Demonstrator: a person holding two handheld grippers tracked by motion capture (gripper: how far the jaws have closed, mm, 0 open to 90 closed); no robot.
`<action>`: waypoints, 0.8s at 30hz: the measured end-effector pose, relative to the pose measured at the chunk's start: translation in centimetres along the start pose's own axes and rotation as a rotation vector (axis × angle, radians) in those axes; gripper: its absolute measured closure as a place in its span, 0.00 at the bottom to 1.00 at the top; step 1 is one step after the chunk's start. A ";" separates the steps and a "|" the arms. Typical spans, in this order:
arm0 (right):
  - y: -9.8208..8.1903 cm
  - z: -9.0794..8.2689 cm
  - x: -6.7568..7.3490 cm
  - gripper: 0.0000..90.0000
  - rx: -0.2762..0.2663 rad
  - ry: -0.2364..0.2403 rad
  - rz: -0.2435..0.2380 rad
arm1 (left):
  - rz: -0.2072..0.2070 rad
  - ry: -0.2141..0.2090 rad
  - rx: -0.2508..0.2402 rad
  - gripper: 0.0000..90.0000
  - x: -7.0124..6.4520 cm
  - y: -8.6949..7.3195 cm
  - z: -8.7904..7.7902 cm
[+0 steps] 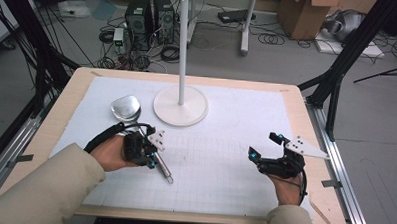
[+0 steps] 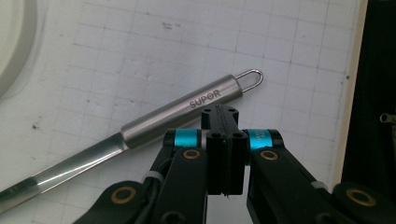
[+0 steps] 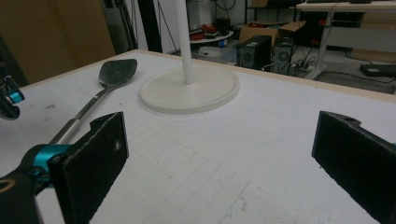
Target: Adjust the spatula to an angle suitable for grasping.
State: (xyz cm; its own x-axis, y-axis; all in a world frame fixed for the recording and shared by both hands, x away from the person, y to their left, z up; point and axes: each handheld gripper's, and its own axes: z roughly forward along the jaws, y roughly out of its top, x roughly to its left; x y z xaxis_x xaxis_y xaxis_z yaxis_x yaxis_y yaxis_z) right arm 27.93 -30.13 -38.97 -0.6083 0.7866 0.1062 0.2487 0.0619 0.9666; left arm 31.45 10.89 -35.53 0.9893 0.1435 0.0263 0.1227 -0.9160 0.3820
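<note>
Left tool over the spatula handle

The left tool has its 2 jaws pressed together on nothing, hovering just above the spatula handle (marked SUPOR), which lies flat on the counter near the stand. The right tool gapes wide, holding nothing, well apart from the spatula.
</note>
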 end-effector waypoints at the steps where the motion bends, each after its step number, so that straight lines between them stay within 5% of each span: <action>1: 0.0 0.0 0.0 0.03 0.000 0.000 0.000 | 0.007 -0.004 0.018 0.99 -0.1 0.1 0.2; 8: 0.0 0.0 0.1 0.03 0.007 0.003 0.004 | 0.038 -0.004 0.095 0.99 -0.8 0.5 1.6; 24: 0.0 0.1 0.1 0.03 0.005 0.003 0.003 | 0.019 -0.005 0.187 0.99 -0.6 0.3 3.6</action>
State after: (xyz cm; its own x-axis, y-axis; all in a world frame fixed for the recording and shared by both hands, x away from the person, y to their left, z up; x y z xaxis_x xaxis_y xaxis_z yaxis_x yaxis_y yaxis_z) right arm 27.95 -30.01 -39.00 -0.6100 0.7848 0.1096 0.2542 0.0628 0.9651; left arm 31.16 9.19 -38.77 0.9919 0.1242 0.0272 0.1162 -0.9723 0.2027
